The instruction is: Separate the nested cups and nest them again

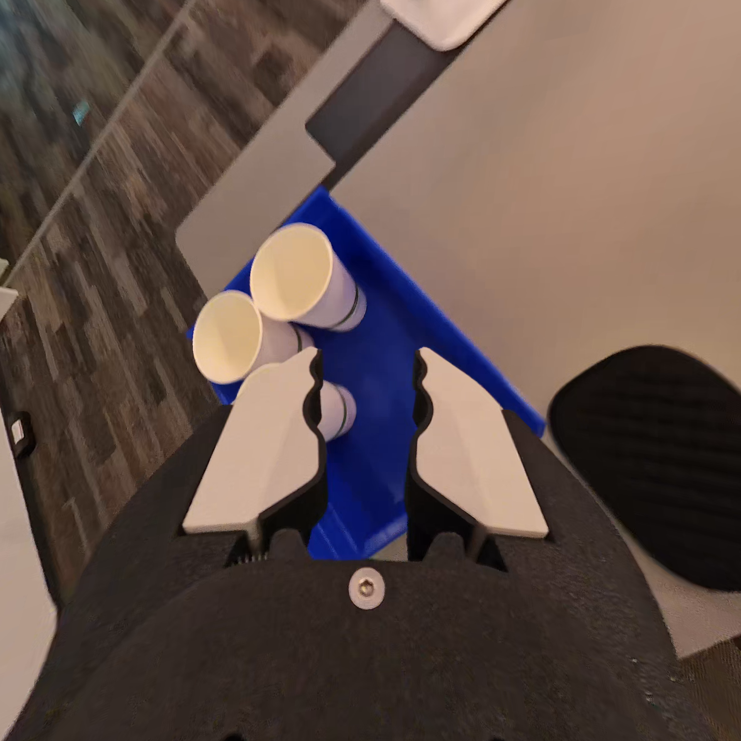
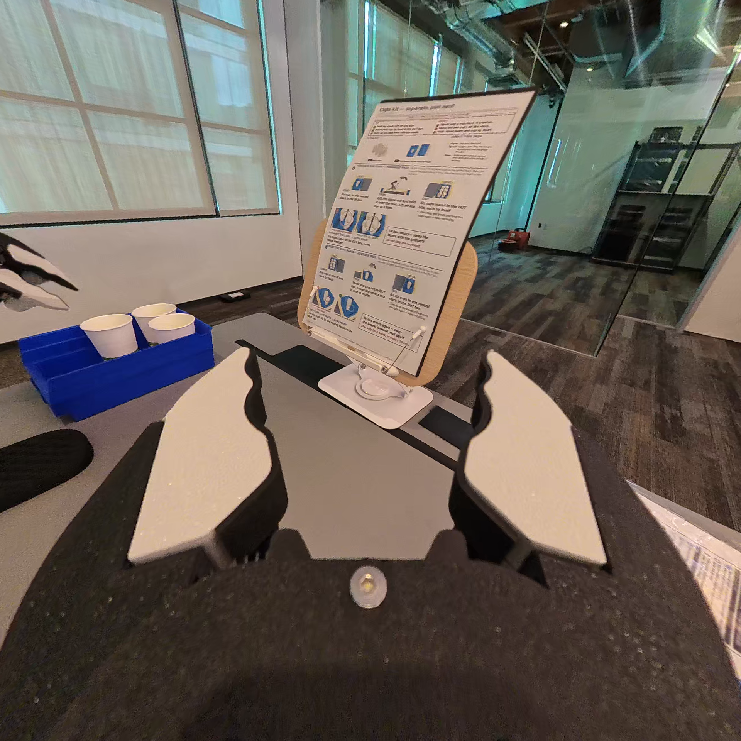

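- Left wrist view: left gripper [image 1: 368,363] released, jaws apart and holding nothing, hovering above blue bin [image 1: 373,320] on grey desk [image 1: 561,200]. Three white paper cups [image 1: 290,272] upright in bin's far-left part, third half hidden behind left finger [image 1: 264,437]. Black pad [image 1: 657,473] just right of bin.
- Right wrist view: right gripper [image 2: 368,363] released, jaws wide, empty, over bare desk [image 2: 353,461]. Bin [image 2: 120,373] with cups [image 2: 110,335] far left; instruction sheet on stand [image 2: 417,224] right of bin, dead ahead.

Left wrist view looks steeply down, right wrist view level (both catch the blue bin [image 1: 373,401] [image 2: 120,381]).
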{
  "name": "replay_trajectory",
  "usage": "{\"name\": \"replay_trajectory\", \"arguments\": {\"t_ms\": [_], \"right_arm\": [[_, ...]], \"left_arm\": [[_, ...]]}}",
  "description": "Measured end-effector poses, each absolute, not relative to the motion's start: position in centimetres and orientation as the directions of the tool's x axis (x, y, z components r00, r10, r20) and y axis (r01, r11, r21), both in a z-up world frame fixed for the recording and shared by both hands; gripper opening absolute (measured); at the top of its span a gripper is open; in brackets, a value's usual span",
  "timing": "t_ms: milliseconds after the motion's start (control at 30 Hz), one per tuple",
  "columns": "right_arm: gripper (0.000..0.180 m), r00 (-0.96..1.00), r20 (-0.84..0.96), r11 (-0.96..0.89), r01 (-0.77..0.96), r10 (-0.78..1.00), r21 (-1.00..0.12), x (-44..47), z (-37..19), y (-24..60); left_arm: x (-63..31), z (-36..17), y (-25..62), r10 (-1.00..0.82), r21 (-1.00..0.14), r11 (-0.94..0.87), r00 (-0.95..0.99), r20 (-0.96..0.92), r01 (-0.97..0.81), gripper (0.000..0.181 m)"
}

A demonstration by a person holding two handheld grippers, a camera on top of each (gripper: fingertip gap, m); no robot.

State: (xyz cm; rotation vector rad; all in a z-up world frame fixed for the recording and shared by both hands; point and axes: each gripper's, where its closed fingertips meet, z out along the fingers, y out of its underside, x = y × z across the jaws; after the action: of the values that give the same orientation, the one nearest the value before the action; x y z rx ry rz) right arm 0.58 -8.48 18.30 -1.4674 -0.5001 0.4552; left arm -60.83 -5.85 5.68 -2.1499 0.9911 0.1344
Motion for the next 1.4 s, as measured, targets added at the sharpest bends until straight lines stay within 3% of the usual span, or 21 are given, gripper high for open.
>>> {"name": "replay_trajectory", "arguments": {"t_ms": [433, 667, 767, 833, 967, 1400], "right_arm": [[0.097, 0.815, -0.058, -0.039, -0.043, 0.576, -0.998, 2.6, 15.6, -6.9], [0.097, 0.822, -0.062, -0.076, -0.022, 0.566, -0.997, 2.8, 14.6, -6.9], [0.097, 0.824, -0.058, -0.078, -0.016, 0.564, -0.997, 2.8, 14.5, -6.8], [0.097, 0.826, -0.06, -0.079, -0.019, 0.56, -0.997, 2.9, 14.4, -6.7], [0.097, 0.826, -0.082, -0.096, -0.034, 0.557, -0.995, 3.1, 13.9, -6.2], [0.097, 0.828, -0.106, -0.132, -0.039, 0.551, -0.991, 3.4, 12.8, -5.3]], "left_arm": [[-68.8, -3.0, -4.7, -0.641, -0.214, -0.595, 0.618, -0.456, -0.775, 0.046], [-69.4, -5.4, -2.1, -0.646, -0.156, -0.646, 0.644, -0.409, -0.747, 0.044], [-69.8, -6.4, -2.1, -0.654, -0.114, -0.668, 0.653, -0.381, -0.735, 0.039], [-70.2, -6.9, -2.2, -0.655, -0.093, -0.675, 0.652, -0.381, -0.732, 0.025], [-70.3, -7.4, -2.2, -0.65, -0.119, -0.677, 0.666, -0.366, -0.726, 0.009], [-69.4, -5.2, -4.5, -0.685, -0.138, -0.658, 0.665, -0.297, -0.74, 0.0]]}}
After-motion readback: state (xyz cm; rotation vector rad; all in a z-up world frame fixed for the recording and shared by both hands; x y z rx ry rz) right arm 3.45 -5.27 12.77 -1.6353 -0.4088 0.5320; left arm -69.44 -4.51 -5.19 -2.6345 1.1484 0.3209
